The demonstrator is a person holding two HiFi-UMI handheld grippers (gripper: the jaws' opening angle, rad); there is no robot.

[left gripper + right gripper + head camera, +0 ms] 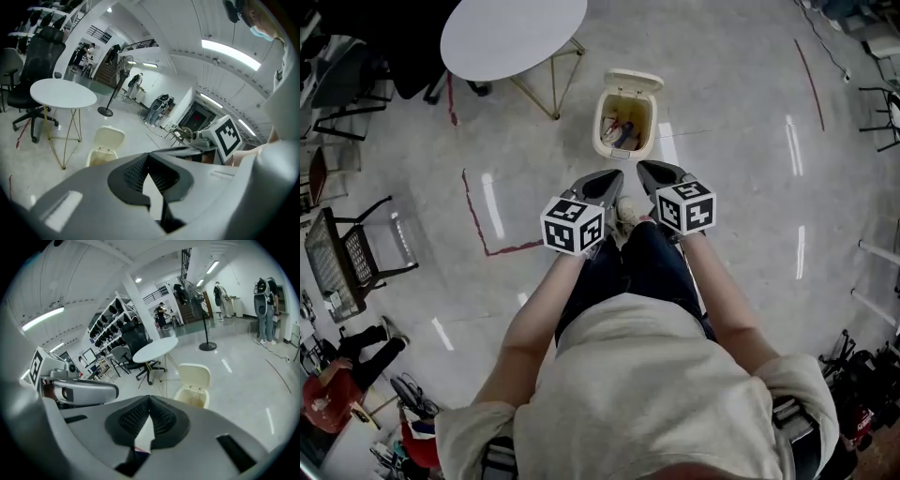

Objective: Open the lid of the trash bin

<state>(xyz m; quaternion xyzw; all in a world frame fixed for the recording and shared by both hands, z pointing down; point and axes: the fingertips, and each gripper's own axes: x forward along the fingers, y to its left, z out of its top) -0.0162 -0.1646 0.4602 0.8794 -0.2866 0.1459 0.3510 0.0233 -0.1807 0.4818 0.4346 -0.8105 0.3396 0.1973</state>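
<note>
A cream trash bin [626, 131] stands on the floor ahead of me, its lid [634, 82] tipped up and back. Coloured rubbish shows inside. Both grippers hang side by side short of the bin, touching nothing. My left gripper [605, 180] and my right gripper [653, 172] have their tips closed together and hold nothing. The left gripper view has the bin [99, 158] and raised lid [109, 139] beyond the shut left gripper [149, 160]. In the right gripper view the bin [191, 398] and lid [194, 375] lie past the shut right gripper [150, 401].
A round white table [511, 33] on thin gold legs stands left of the bin, with a black office chair [35, 56] behind it. A black wire chair [342, 253] sits at far left. Red tape lines [478, 220] mark the floor. My shoe [628, 208] shows between the grippers.
</note>
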